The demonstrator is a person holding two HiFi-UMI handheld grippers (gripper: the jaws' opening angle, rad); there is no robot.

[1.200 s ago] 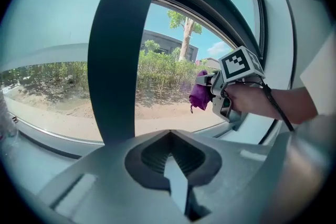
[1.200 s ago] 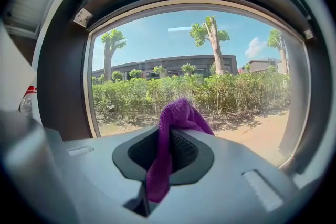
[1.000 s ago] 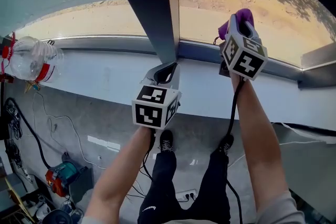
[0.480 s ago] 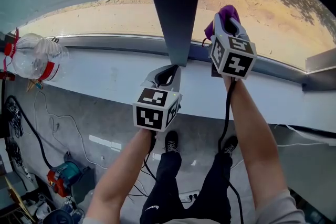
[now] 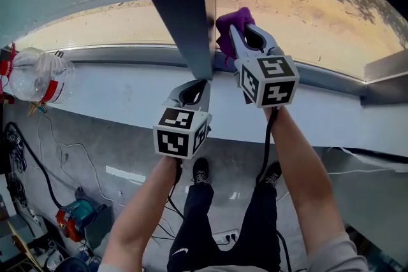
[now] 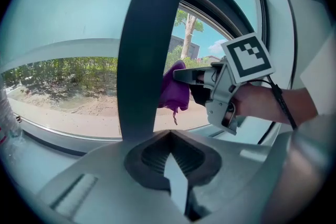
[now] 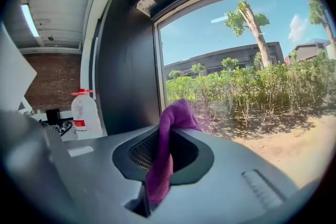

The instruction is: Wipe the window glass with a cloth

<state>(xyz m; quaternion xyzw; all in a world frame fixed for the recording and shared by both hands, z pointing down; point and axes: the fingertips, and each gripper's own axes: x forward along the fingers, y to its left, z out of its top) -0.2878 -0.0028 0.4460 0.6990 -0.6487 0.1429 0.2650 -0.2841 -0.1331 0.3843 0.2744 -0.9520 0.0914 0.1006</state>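
Against the window glass [image 5: 306, 3], just beside the dark mullion [image 5: 182, 9]: right gripper [image 5: 247, 40] clamped on purple cloth [image 5: 229, 23]; left gripper [image 5: 193, 91] closed and empty, lower, by the sill [image 5: 127, 83]. Best wiped with the cloth pressed flat, in even overlapping strokes, clear of the mullion.

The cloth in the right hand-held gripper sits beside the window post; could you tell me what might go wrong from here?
1. The cloth pokes only a little past the right hand-held gripper, so its hard tips might scrape the glass.
2. That gripper is close to the post and could knock it on a sideways stroke.
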